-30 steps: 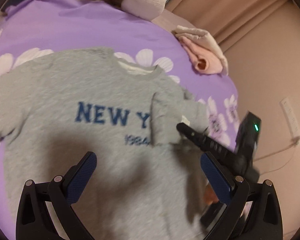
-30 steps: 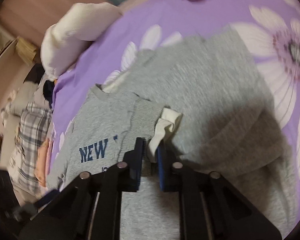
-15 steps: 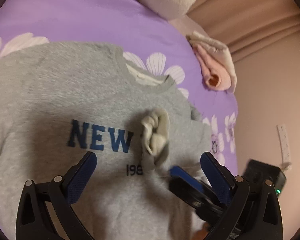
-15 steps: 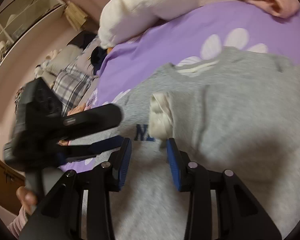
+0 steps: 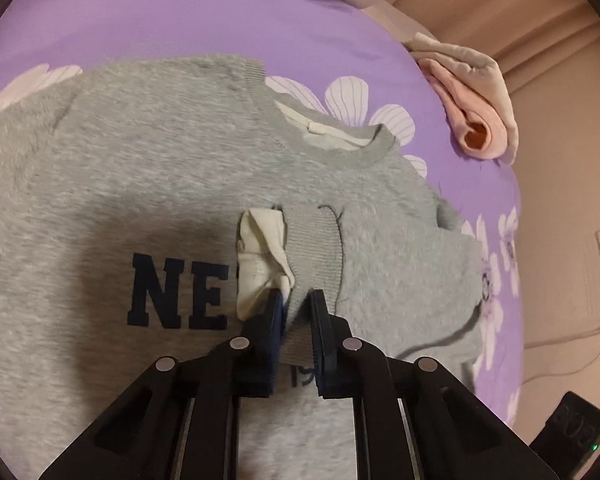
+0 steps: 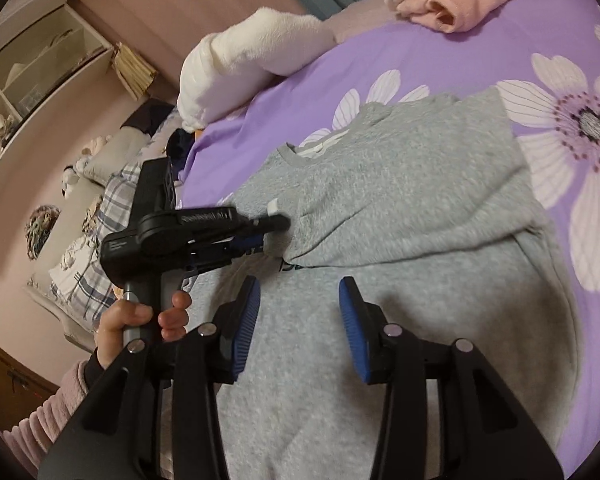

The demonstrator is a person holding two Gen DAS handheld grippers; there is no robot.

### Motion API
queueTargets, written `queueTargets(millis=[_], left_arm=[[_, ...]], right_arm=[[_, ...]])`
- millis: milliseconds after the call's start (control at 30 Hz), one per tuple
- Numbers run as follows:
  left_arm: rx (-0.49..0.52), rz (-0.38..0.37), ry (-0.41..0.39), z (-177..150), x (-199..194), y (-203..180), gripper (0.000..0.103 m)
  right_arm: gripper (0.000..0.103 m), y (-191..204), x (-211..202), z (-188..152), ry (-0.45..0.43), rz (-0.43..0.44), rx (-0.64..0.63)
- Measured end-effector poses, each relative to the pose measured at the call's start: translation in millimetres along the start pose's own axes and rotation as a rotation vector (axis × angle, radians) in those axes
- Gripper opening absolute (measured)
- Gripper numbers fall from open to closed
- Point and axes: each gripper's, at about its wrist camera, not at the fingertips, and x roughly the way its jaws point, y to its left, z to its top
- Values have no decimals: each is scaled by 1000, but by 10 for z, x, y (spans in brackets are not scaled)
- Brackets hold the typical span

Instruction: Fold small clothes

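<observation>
Sweatshirt (image 5: 148, 184), grey with navy lettering, lies flat on purple floral bedspread (image 5: 160, 12), one sleeve folded across chest. Left gripper (image 5: 294, 308) clamped on ribbed sleeve cuff (image 5: 314, 248), cream lining showing beside it. Right gripper (image 6: 300, 304) spread wide, holding nothing, hovering over lower body of sweatshirt. Folded pink garment (image 5: 476, 120) near bed edge, white pillow (image 6: 252, 52) beyond.

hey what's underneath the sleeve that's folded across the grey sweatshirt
The folded sleeve lies on the grey sweatshirt chest, covering the print after "NE". The left claw pinches its ribbed cuff. Whatever lies beneath the sweatshirt is hidden.
</observation>
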Motion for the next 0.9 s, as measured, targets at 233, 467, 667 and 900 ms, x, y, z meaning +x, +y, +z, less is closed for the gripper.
queueTargets(millis=[233,467,667,900], left_arm=[[46,204,-51,-90,-20,-8,10],[66,178,-56,-306,-199,51,13],[29,89,-110,-789,-778,450,66],[-273,50,-279,-1132,-1664,1594,66]], right_arm=[[42,-68,-187,-120,-38,11,18],[51,-41,-408,-287,-57,-8,14],[59,19,-608,-573,-53,-44,6],[60,133,-657,-846,-10,-79,6]])
